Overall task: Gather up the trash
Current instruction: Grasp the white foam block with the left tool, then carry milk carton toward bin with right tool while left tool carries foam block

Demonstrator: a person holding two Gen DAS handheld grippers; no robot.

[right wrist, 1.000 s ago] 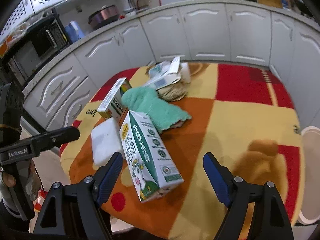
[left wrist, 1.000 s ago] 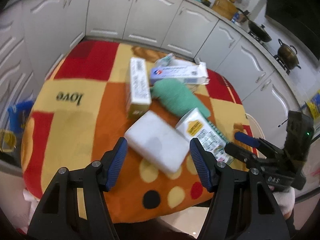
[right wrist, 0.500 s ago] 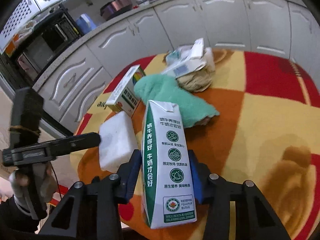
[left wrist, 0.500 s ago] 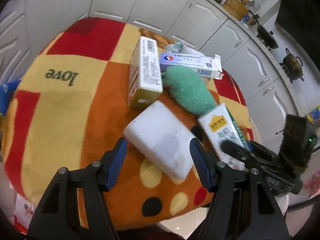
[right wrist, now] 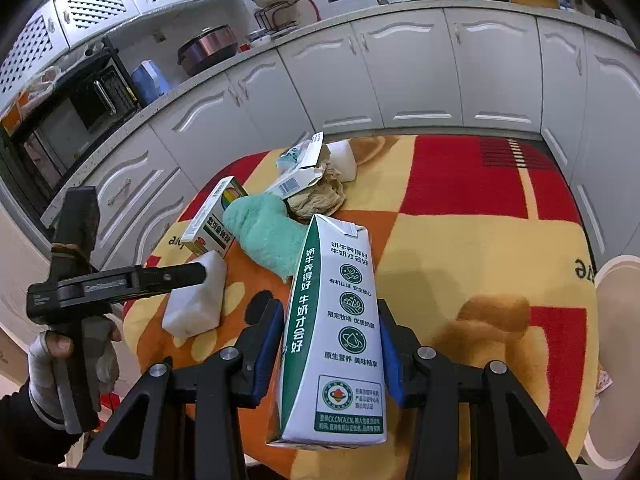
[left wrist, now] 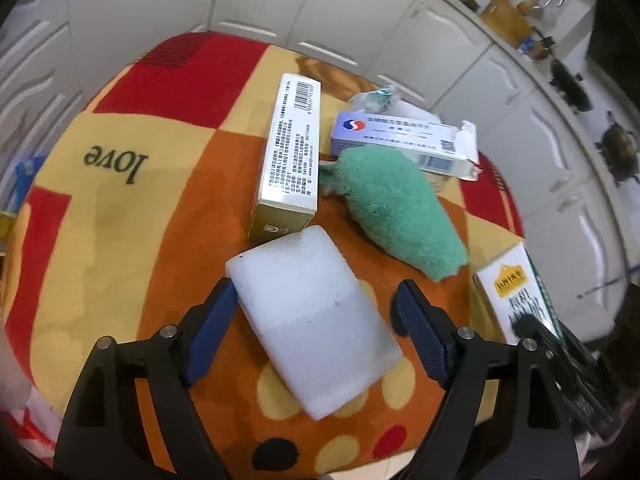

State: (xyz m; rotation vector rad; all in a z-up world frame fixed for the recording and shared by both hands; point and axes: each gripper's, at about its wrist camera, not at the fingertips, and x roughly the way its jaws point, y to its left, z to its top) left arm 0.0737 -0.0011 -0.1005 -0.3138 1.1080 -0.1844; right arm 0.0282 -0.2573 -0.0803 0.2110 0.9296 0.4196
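**Right-wrist carton pinched, left tongs spread over the white block**

Left wrist view: I see the round table [left wrist: 100,208] under its patchwork cloth, its near rim curving just below my tongs and white cabinet doors [left wrist: 360,20] close behind its far rim. Open cloth lies to the left of the white foam block [left wrist: 312,320], around the printed word "love". My left gripper [left wrist: 316,312] has just been opening and now stands spread, the white foam block between its blue pads; the left pad sits at the block's edge, the right pad apart from it. Beyond the block lies a long gold-ended box [left wrist: 292,152] with a barcode and small print I cannot read, touching the block's far corner. To the right of it lie a green fuzzy cloth [left wrist: 396,216] and a blue-and-white box [left wrist: 404,140] with a red-blue logo.

Right wrist view: my right gripper [right wrist: 330,344] pinches the milk carton [right wrist: 336,320], both blue pads pressed on its sides. The carton is green and white with Chinese print and round icons. Left of the carton, a gloved hand [right wrist: 68,364] holds the left gripper over the white foam block. Right of the carton the cloth is bare out to the table's rim. Beyond it sit the green cloth, crumpled brown paper [right wrist: 316,200] and the torn box.
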